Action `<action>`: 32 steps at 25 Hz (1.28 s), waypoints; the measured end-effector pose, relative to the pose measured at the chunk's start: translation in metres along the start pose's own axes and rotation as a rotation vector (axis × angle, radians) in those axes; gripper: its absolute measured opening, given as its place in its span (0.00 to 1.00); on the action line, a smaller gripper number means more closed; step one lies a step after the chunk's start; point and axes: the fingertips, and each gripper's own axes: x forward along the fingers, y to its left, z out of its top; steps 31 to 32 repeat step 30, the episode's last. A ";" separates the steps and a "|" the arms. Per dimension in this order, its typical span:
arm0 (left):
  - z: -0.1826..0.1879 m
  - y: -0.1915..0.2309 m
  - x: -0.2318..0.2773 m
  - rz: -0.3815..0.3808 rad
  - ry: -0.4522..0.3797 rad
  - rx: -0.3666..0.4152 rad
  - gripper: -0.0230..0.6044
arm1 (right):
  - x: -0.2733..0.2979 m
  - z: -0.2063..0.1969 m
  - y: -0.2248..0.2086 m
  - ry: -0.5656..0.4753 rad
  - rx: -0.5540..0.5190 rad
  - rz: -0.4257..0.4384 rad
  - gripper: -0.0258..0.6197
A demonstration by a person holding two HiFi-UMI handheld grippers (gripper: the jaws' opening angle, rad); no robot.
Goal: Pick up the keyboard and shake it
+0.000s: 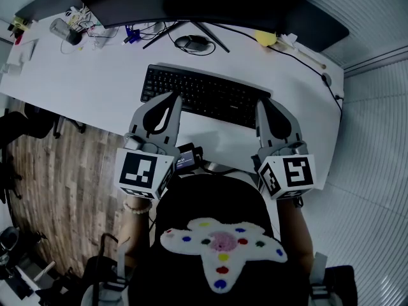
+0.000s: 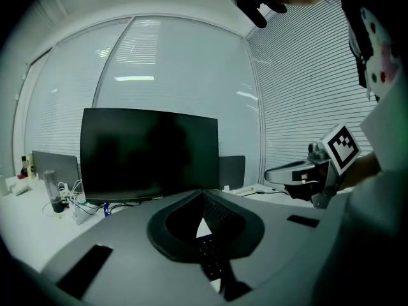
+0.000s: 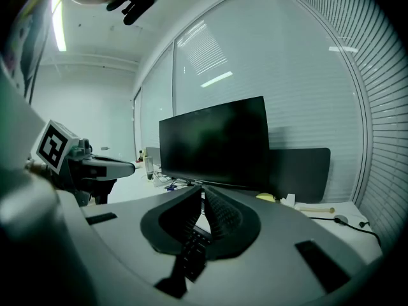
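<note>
head view: keyboard (image 1: 204, 94) shown whole near desk (image 1: 95, 85) front edge | gripper views: only keys glimpsed below tips | left gripper (image 1: 169, 97), right gripper (image 1: 262, 103): jaws closed together, nothing gripped

I'm working in an office. A long white surface (image 1: 76, 81) carries a wide dark monitor (image 2: 150, 155), a black keyboard (image 1: 204, 94) and a mouse (image 1: 193, 41). A tangle of cables (image 1: 95, 34) and a bottle (image 2: 51, 193) sit off at one end. A dark panel (image 3: 299, 171) stands up behind the surface beside the monitor; I can't tell whether it is a divider or another screen. Glazed partition walls hung with horizontal blinds (image 2: 306, 107) close the room in. A strip light (image 3: 60, 24) glows on the ceiling, and the floor (image 1: 64, 177) is laid in wood-patterned planks.
</note>
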 end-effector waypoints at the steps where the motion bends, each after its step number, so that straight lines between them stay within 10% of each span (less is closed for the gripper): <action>1: 0.000 0.000 0.001 -0.001 0.000 -0.004 0.06 | 0.001 0.000 0.000 0.000 -0.003 0.003 0.11; 32: -0.003 0.005 0.004 0.016 0.012 -0.010 0.06 | 0.005 -0.005 0.001 0.028 0.022 0.025 0.10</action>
